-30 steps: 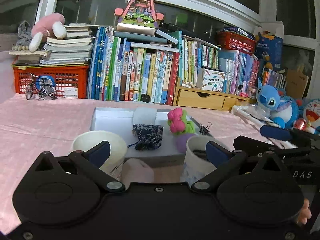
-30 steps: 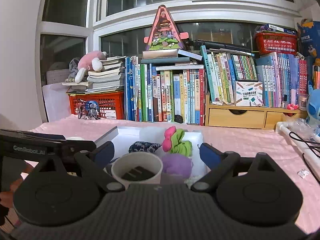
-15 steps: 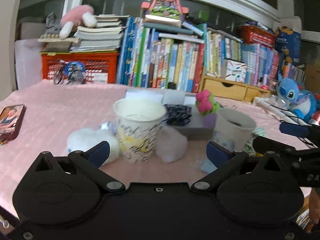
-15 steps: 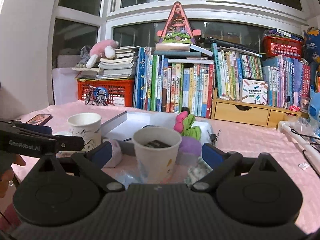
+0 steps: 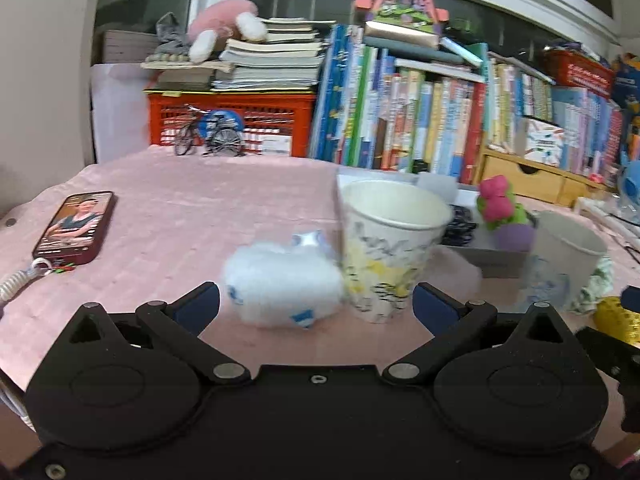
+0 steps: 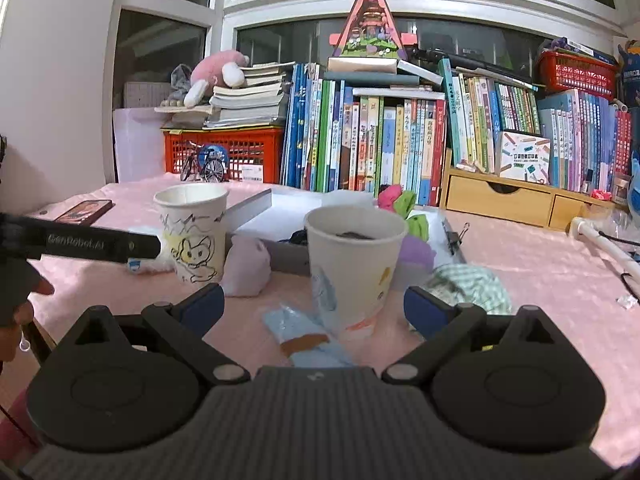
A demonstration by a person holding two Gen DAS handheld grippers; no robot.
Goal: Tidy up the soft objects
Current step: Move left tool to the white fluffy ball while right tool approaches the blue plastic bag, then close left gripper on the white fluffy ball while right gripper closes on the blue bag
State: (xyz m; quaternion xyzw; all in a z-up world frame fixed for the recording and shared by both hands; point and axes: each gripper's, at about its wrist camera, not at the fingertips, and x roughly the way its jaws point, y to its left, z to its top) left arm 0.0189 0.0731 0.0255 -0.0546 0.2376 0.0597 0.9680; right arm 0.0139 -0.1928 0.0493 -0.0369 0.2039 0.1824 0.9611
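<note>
Both views pulled back; left hand-held gripper spread before fluffy white plush, right hand-held gripper spread around paper cup.

This is a lived-in home room, likely a child's or family study corner. A surface under a pink cloth stands against a window, and along the sill run rows of colourful children's books, a red plastic crate with stacked books and a pink plush toy on top, a small wooden drawer unit and a model bicycle. A phone lies on the cloth, beside hand-drawn paper cups
</note>
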